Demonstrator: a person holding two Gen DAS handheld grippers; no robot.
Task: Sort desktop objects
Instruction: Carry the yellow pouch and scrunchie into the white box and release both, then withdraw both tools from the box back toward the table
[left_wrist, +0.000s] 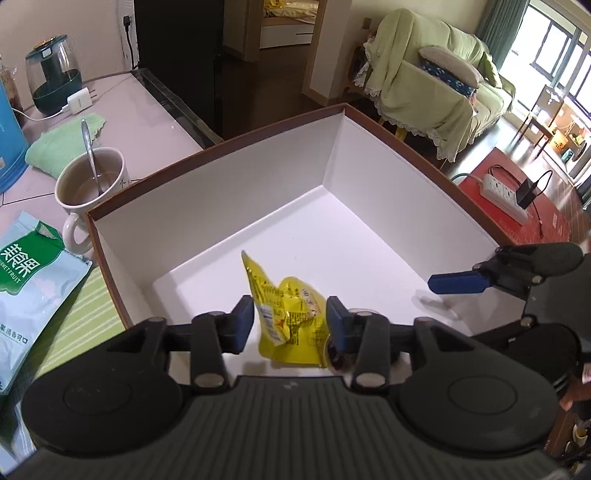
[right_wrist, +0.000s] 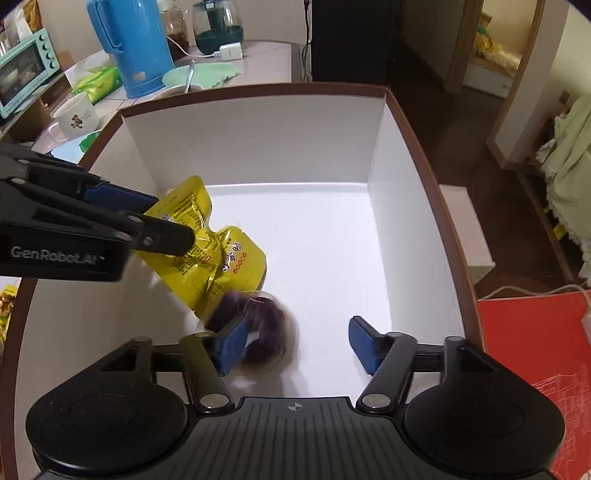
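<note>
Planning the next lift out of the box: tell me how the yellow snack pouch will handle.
The yellow snack pouch is creased and bent between the left tool's fingers, so it will probably flop and buckle. It looks thin and likely light. Its glossy film may slip in a loose pinch.

A tall blue plastic kettle (right_wrist: 130, 44) stands on the pale table (left_wrist: 147, 107). Just right of the kettle lies a folded green cloth (right_wrist: 207, 74). Behind the cloth sit a dark-green glass humidifier (right_wrist: 218, 26) and a white plug adapter (right_wrist: 231, 51). Left of the kettle stands a mint toaster oven (right_wrist: 26, 70); in front of it is a white cartoon mug (right_wrist: 75, 116).
</note>
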